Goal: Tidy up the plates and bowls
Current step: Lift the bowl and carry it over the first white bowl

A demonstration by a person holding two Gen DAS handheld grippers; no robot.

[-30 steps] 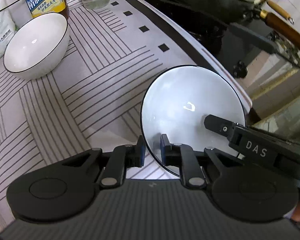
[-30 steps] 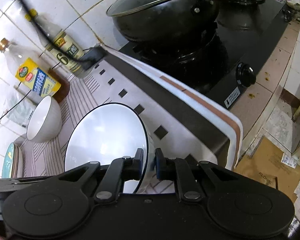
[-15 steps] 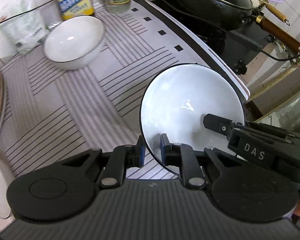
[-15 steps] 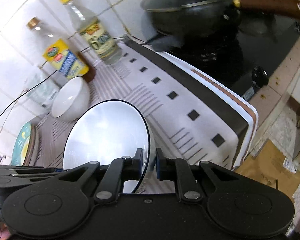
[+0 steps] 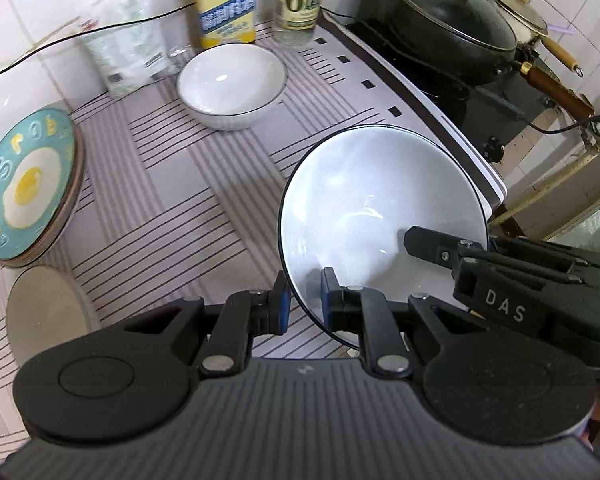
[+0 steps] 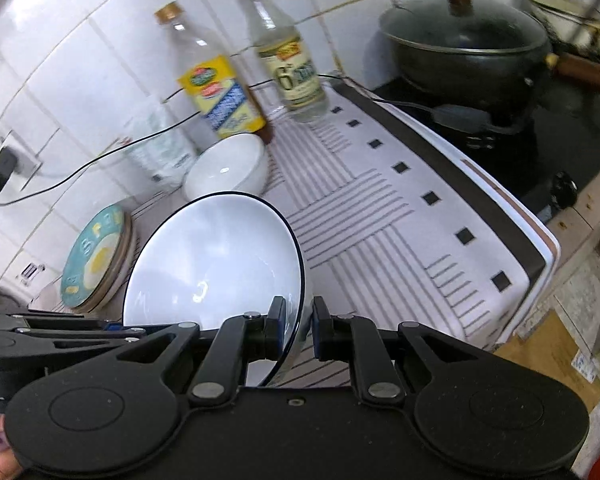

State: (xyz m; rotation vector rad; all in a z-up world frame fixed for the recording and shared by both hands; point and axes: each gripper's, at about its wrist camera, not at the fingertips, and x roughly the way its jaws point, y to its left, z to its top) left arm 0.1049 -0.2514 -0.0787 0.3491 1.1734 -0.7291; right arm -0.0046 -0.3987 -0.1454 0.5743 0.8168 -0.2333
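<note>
A white bowl with a thin dark rim [image 5: 372, 204] [image 6: 212, 264] hangs tilted above the striped cloth, held from both sides. My left gripper [image 5: 304, 300] is shut on its near-left rim, one pad inside and one outside. My right gripper [image 6: 298, 320] is shut on the opposite rim, and shows in the left wrist view as a black finger [image 5: 432, 246] reaching into the bowl. A second white bowl [image 5: 232, 84] [image 6: 228, 168] rests on the cloth near the bottles. A stack of plates, the top one teal with a fried-egg picture [image 5: 24, 184] [image 6: 96, 258], stands at the left.
Two bottles [image 5: 226, 4] [image 5: 300, 0] and a plastic bag [image 5: 124, 56] line the tiled wall, with a black cable along it. A lidded black wok [image 5: 448, 28] sits on the stove at the right. A pale plate [image 5: 44, 316] lies at the lower left. The cloth's right edge drops off the counter.
Both grippers rose and drew back with the bowl between them. More of the counter has come into view: the plate stack, the bag and the bottle tops. Both grips are unchanged.
</note>
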